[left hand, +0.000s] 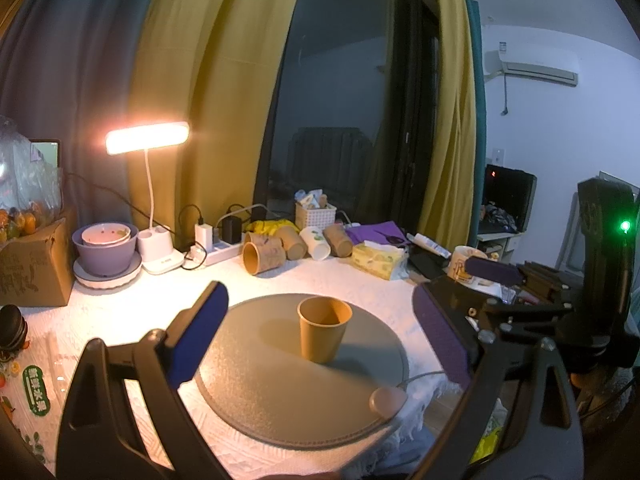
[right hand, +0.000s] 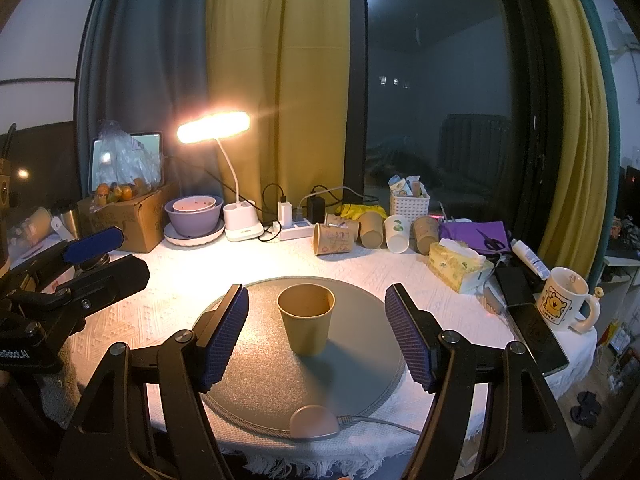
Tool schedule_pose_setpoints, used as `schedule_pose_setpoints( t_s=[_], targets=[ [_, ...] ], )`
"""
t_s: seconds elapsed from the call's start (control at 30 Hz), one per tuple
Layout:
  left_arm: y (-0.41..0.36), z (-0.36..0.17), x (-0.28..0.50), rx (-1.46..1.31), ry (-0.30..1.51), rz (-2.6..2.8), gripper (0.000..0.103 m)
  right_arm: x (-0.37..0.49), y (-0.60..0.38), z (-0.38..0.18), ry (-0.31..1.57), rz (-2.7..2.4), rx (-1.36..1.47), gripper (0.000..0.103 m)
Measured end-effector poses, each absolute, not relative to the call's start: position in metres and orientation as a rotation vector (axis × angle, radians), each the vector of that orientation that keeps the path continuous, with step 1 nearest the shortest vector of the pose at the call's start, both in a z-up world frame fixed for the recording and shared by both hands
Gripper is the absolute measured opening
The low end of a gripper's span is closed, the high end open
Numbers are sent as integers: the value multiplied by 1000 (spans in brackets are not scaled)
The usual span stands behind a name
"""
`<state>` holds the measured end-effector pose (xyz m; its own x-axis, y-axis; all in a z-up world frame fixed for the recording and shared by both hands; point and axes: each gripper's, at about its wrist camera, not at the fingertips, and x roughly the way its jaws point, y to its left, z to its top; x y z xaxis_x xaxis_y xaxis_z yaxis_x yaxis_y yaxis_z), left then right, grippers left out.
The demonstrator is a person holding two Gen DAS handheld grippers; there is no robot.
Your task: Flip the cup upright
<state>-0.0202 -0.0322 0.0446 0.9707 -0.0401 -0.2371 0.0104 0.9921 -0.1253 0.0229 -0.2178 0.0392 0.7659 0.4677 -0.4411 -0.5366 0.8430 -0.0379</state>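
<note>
A brown paper cup [left hand: 323,329] stands upright, mouth up, on a round grey mat [left hand: 280,392]; in the right wrist view the cup [right hand: 306,317] stands mid-mat [right hand: 280,384]. My left gripper [left hand: 320,332] is open and empty, its blue pads wide on either side of the cup, not touching it. My right gripper [right hand: 316,332] is open and empty, its pads apart on both sides of the cup. The right gripper also shows at the right of the left wrist view [left hand: 492,276], and the left gripper at the left of the right wrist view [right hand: 94,246].
At the back stand a lit desk lamp [right hand: 236,184], purple bowls [right hand: 194,216], a cardboard box [right hand: 132,216], a power strip [right hand: 296,230], several paper cups [right hand: 372,230], a tissue pack [right hand: 458,266] and a mug [right hand: 564,304]. A pink knob [right hand: 314,422] sits at the mat's near edge.
</note>
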Motion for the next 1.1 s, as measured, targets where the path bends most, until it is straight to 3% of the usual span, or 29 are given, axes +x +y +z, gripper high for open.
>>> schedule_pose_setpoints(
  t_s=[1.1],
  targets=[
    [-39, 37, -31, -129, 244, -31, 94, 25, -217, 40, 437, 549, -166, 74]
  ],
)
